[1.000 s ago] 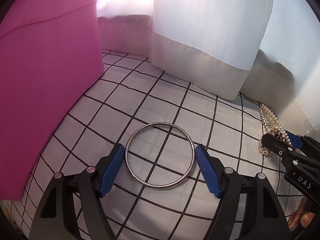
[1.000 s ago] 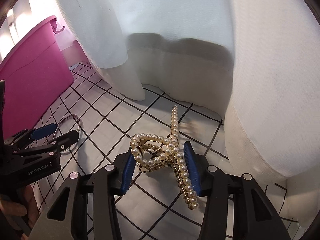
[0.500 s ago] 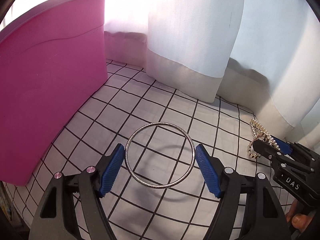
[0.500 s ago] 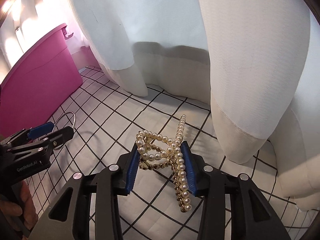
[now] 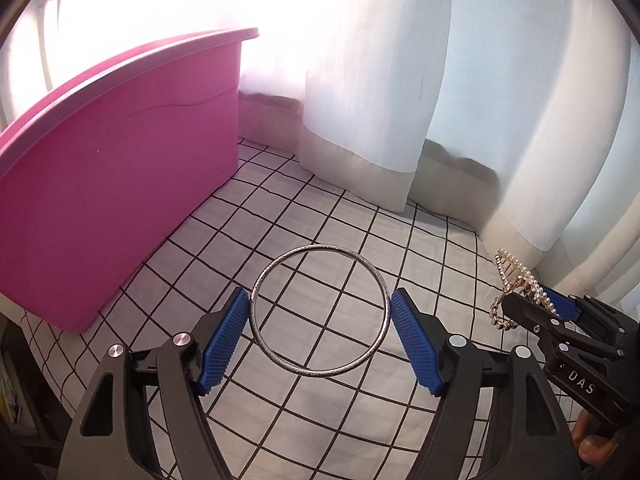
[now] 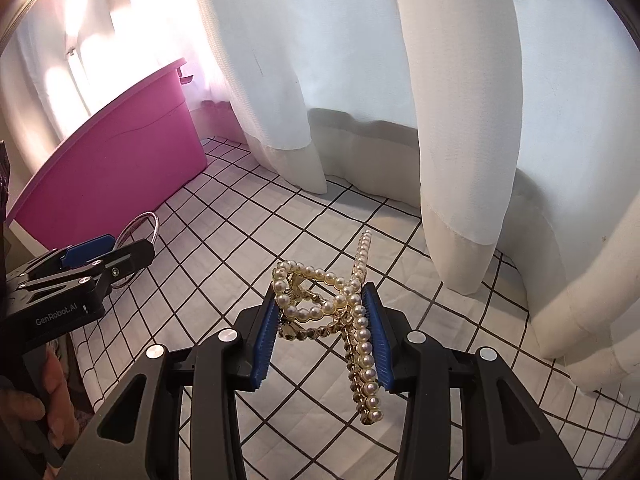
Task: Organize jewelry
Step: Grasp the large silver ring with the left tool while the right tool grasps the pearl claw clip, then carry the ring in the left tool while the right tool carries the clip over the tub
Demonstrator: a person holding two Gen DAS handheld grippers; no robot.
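White curtains are hanging behind the checked cloth (image 5: 320,232); left gripper (image 5: 320,336) is clamping a stiff, slippery bangle (image 5: 320,312) across its rim, right gripper (image 6: 324,336) squeezing a fragile pearl claw clip (image 6: 340,312).

Right claw (image 6: 320,334) clamps pearl hair clip (image 6: 344,312) (lifted clear of grid cloth (image 6: 248,240))
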